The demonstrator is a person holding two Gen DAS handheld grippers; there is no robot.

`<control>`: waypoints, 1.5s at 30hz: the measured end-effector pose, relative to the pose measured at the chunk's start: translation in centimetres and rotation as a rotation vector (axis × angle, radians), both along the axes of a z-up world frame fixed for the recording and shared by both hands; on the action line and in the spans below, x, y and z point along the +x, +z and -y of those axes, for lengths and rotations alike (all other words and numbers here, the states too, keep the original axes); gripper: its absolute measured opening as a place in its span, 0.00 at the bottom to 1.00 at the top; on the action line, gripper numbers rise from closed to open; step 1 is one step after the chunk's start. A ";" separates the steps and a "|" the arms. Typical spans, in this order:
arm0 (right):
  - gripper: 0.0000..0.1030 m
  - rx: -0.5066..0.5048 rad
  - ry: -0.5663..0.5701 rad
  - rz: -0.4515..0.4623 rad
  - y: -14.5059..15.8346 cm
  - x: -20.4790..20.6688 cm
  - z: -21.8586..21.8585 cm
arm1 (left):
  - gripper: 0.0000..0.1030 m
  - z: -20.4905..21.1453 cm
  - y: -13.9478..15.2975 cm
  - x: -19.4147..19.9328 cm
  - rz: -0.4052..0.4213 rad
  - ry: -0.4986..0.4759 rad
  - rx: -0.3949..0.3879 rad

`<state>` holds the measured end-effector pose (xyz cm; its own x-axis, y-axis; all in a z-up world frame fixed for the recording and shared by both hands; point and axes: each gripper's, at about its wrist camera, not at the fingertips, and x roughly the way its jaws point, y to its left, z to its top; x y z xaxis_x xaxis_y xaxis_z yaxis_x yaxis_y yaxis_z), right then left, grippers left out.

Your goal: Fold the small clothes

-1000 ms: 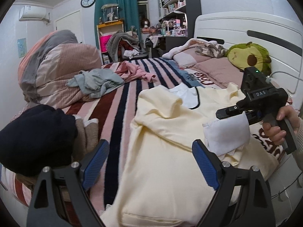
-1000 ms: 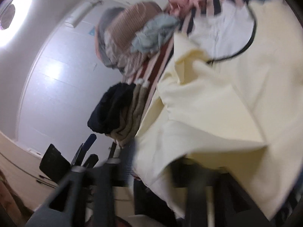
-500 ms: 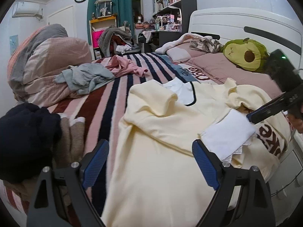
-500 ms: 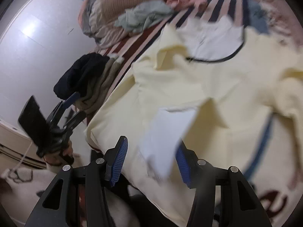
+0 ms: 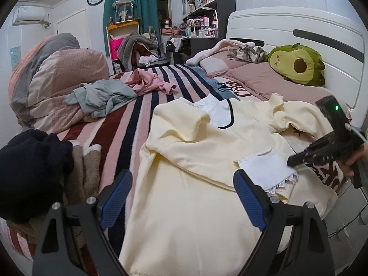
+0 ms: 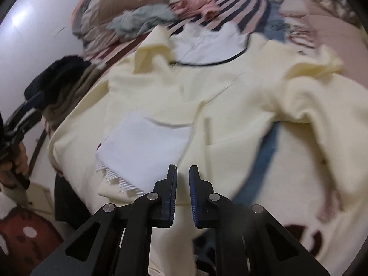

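left gripper [image 5: 182,197] jaws wide apart over cream garment [image 5: 195,184] | right gripper [image 6: 182,191] jaws nearly together, empty, at hem edge

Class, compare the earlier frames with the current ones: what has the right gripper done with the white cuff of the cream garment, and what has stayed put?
The right gripper has let go of the white cuff, drawn back and closed its jaws to a narrow gap holding nothing. The cuff now lies folded across the cream garment. The left gripper stays wide open above the hem; the grey clothes and pink clothes have not moved.
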<state>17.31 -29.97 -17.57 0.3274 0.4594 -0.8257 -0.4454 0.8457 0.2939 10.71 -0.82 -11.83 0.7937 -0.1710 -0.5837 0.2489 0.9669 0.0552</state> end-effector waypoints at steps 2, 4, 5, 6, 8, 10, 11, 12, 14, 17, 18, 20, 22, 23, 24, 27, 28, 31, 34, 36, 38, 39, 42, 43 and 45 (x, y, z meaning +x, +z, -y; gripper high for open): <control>0.06 -0.027 0.048 -0.011 -0.6 -0.2 -0.8 | 0.84 -0.3 0.0 0.0 -0.001 0.006 -0.003; 0.06 -0.026 0.066 -0.032 -1.2 -0.2 -1.2 | 0.84 -0.5 0.0 0.1 -0.001 0.012 -0.009; 0.06 -0.015 0.069 -0.040 -1.3 -0.1 -1.3 | 0.84 -0.5 0.0 0.2 -0.001 0.014 -0.012; 0.07 0.006 0.069 -0.051 -1.4 0.2 -1.4 | 0.84 -0.5 0.0 0.2 -0.001 0.016 -0.013; 0.09 0.080 0.053 -0.094 -1.6 1.1 -1.0 | 0.84 -0.5 0.0 0.1 0.002 0.016 -0.014; 0.09 0.152 0.032 -0.129 -1.8 2.0 -0.6 | 0.84 -0.6 0.1 0.0 0.005 0.013 -0.015; 0.09 0.173 0.030 -0.135 -1.8 2.2 -0.5 | 0.84 -0.7 0.0 0.0 0.005 0.016 -0.014; 0.09 0.192 0.031 -0.143 -1.8 2.6 -0.6 | 0.84 -0.8 0.0 0.0 0.004 0.020 -0.014; 0.09 0.208 0.030 -0.149 -1.7 3.2 -1.1 | 0.84 -1.0 -0.1 0.2 0.001 0.027 -0.020; 0.09 0.260 0.039 -0.142 -1.0 4.4 -2.1 | 0.84 -1.4 -0.1 0.3 0.001 0.034 -0.027; 0.09 0.266 0.040 -0.128 -0.6 4.9 -2.6 | 0.84 -1.5 -0.1 0.3 0.002 0.037 -0.025; 0.09 0.261 0.041 -0.097 0.0 5.7 -3.3 | 0.84 -1.9 -0.2 0.3 0.003 0.044 -0.023; 0.09 0.261 0.028 -0.069 0.6 6.9 -3.9 | 0.84 -2.4 -0.3 0.5 0.002 0.057 -0.023; 0.09 0.260 0.017 -0.056 0.9 7.6 -4.1 | 0.84 -2.6 -0.4 0.6 0.000 0.063 -0.024; 0.09 0.259 0.008 -0.045 1.0 8.2 -4.3 | 0.84 -2.9 -0.5 0.7 -0.002 0.071 -0.026; 0.09 0.257 0.006 -0.037 1.5 9.7 -4.7 | 0.84 -3.7 -0.7 1.0 -0.007 0.092 -0.023; 0.09 0.252 0.006 -0.031 1.7 9.8 -4.9 | 0.84 -3.9 -0.7 1.0 -0.007 0.097 -0.020; 0.23 0.214 0.007 0.000 2.7 9.3 -3.8 | 0.84 -4.4 -1.0 1.2 -0.014 0.102 -0.021; 0.24 0.180 0.008 -0.009 2.4 8.5 -2.4 | 0.84 -4.3 -1.3 1.4 -0.017 0.100 -0.023; 0.32 0.239 0.010 -0.098 1.1 7.9 -1.2 | 0.84 -4.2 -1.3 1.4 -0.017 0.097 -0.030; 0.54 0.290 0.032 -0.163 -0.1 7.2 -1.1 | 0.84 -4.1 -1.3 1.4 -0.017 0.092 -0.037; 0.55 0.299 0.047 -0.175 -0.5 6.8 -1.4 | 0.84 -4.0 -1.3 1.4 -0.017 0.090 -0.036; 0.55 0.333 0.090 -0.196 -1.3 6.1 -3.0 | 0.84 -4.0 -1.3 1.4 -0.017 0.091 -0.035; 0.55 0.343 0.092 -0.202 -1.5 6.2 -3.6 | 0.84 -4.0 -1.2 1.4 -0.016 0.092 -0.035; 0.54 0.339 0.094 -0.191 -1.7 6.6 -4.5 | 0.84 -4.0 -1.1 1.3 -0.013 0.094 -0.037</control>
